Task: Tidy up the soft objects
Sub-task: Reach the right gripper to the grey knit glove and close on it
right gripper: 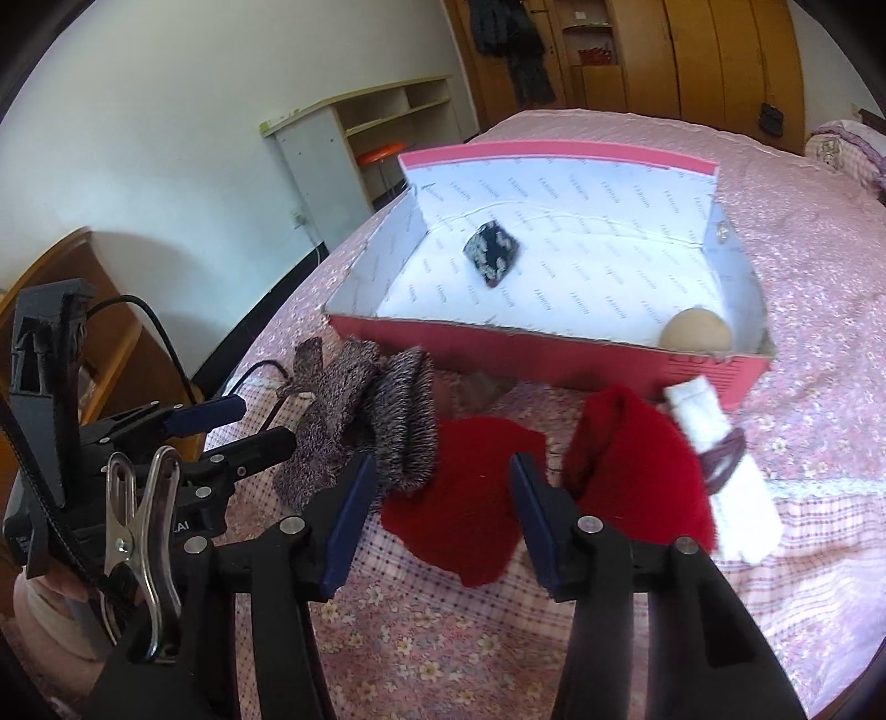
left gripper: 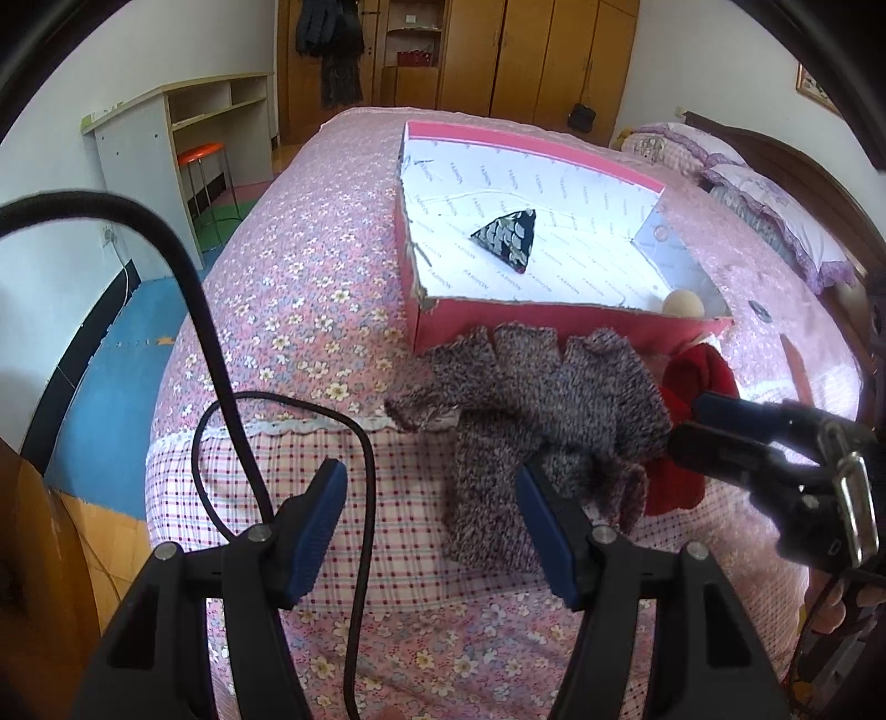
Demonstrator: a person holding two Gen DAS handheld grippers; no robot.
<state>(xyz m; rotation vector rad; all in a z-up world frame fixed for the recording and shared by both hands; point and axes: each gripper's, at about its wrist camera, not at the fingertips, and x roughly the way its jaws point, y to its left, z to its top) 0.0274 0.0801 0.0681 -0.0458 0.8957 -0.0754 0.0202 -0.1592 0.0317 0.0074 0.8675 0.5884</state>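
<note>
A grey-brown knitted glove (left gripper: 531, 410) lies on the bed in front of a pink box (left gripper: 531, 327); it also shows in the right wrist view (right gripper: 365, 410). A red soft cloth (right gripper: 476, 509) and a red piece (right gripper: 637, 465) lie beside it, with a white cloth (right gripper: 720, 476) tied with a purple cord. The box (right gripper: 554, 346) holds a black patterned pouch (right gripper: 492, 252) and a beige ball (right gripper: 695, 329). My left gripper (left gripper: 432, 498) is open just before the glove. My right gripper (right gripper: 443, 498) is open over the red cloth; it also shows in the left wrist view (left gripper: 686, 421).
The bed has a pink flowered cover (left gripper: 299, 288). Pillows (left gripper: 764, 194) lie at its far right. A desk (left gripper: 166, 127) with an orange stool (left gripper: 202, 152) stands left. Wooden wardrobes (left gripper: 526, 50) fill the back wall. A black cable (left gripper: 221, 387) hangs before the left gripper.
</note>
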